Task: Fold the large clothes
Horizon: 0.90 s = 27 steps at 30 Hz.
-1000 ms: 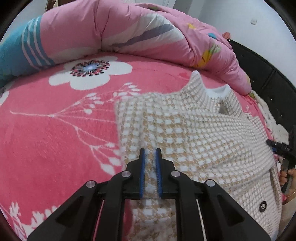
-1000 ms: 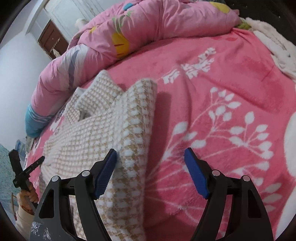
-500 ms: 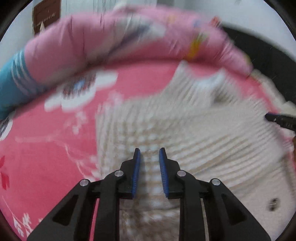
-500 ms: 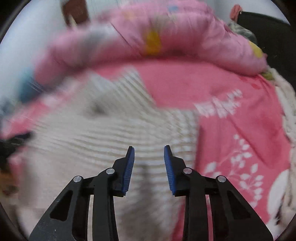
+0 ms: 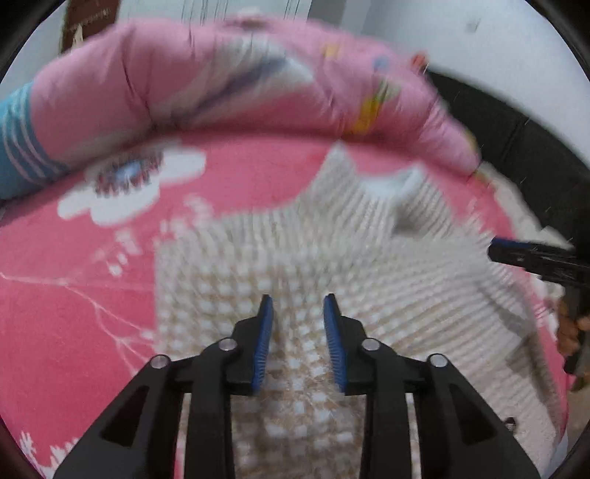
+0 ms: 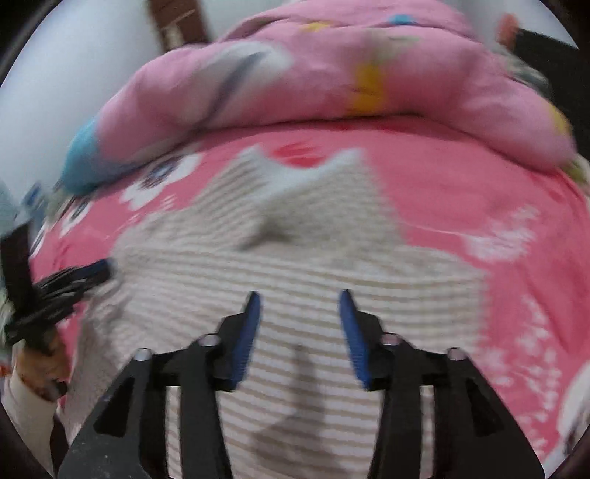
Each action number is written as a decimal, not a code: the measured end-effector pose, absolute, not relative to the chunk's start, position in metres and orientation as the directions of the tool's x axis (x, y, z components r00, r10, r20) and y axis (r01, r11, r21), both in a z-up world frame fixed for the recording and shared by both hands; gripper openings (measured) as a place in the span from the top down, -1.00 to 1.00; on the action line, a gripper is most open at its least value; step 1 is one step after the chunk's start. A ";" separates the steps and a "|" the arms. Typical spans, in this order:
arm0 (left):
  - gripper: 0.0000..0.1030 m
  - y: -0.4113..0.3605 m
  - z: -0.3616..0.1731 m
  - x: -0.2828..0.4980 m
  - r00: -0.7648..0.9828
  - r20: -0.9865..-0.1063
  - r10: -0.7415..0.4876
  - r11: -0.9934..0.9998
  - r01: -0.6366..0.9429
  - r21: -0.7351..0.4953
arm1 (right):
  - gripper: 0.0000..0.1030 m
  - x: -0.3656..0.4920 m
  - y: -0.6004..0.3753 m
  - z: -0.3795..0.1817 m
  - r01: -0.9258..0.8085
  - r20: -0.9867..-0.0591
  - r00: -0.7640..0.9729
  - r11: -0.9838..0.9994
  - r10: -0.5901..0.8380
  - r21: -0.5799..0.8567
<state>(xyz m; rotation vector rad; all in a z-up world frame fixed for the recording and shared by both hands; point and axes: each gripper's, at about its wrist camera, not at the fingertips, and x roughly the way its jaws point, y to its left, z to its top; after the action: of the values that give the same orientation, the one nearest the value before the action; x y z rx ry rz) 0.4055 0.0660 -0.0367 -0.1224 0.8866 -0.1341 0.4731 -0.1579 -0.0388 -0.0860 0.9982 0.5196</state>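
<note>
Two grippers, left [image 5: 298, 341] and right [image 6: 299, 337], part-open, empty, over coat [image 5: 387, 280]: thick, floppy, best pinched at hem corners.

Ahead of me: a bed [image 5: 92, 313] under a pink sheet printed with white flowers, a rolled pink quilt [image 5: 221, 84] along its far side. White wall [image 5: 461, 40] behind, a brown door [image 6: 177, 25] at left, black headboard [image 5: 516, 125] at right; both views blurred.
</note>
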 end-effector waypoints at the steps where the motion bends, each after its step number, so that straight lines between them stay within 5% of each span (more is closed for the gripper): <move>1: 0.41 0.062 -0.052 0.412 0.592 -0.795 -0.131 0.991 0.046 -0.129 | 0.04 0.477 -0.147 -0.056 -0.458 -0.850 0.405 0.879 0.338 0.132; 3: 0.41 0.057 -0.058 0.408 0.627 -0.772 -0.102 0.995 0.062 -0.082 | 0.00 0.478 -0.131 -0.090 -0.464 -0.872 0.419 0.885 0.252 0.033; 11: 0.36 0.055 -0.021 0.352 0.661 -0.734 -0.155 0.986 0.143 -0.080 | -0.04 0.421 -0.133 -0.049 -0.449 -0.847 0.481 0.893 0.225 -0.017; 15: 0.30 0.032 -0.054 0.348 0.648 -0.761 -0.039 0.991 0.122 0.053 | -0.11 0.430 -0.136 -0.080 -0.393 -0.875 0.440 0.919 0.202 0.015; 19: 0.30 0.044 -0.018 0.322 0.663 -0.743 -0.092 0.995 0.086 -0.047 | -0.11 0.392 -0.141 -0.034 -0.367 -0.851 0.467 0.928 0.240 0.061; 23: 0.26 0.055 0.010 0.257 0.703 -0.704 -0.095 0.993 0.114 -0.020 | -0.46 0.309 -0.151 -0.010 -0.416 -0.807 0.512 0.907 0.294 0.066; 27: 0.00 0.053 0.005 0.190 0.689 -0.708 -0.155 0.985 0.162 -0.058 | -0.59 0.228 -0.153 -0.023 -0.420 -0.810 0.524 0.907 0.265 0.025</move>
<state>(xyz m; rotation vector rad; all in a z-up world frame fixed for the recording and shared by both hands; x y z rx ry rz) 0.1904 0.0533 0.0053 0.0096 0.7910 -0.1771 0.2281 -0.1530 -0.0229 -0.1822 0.9339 0.4122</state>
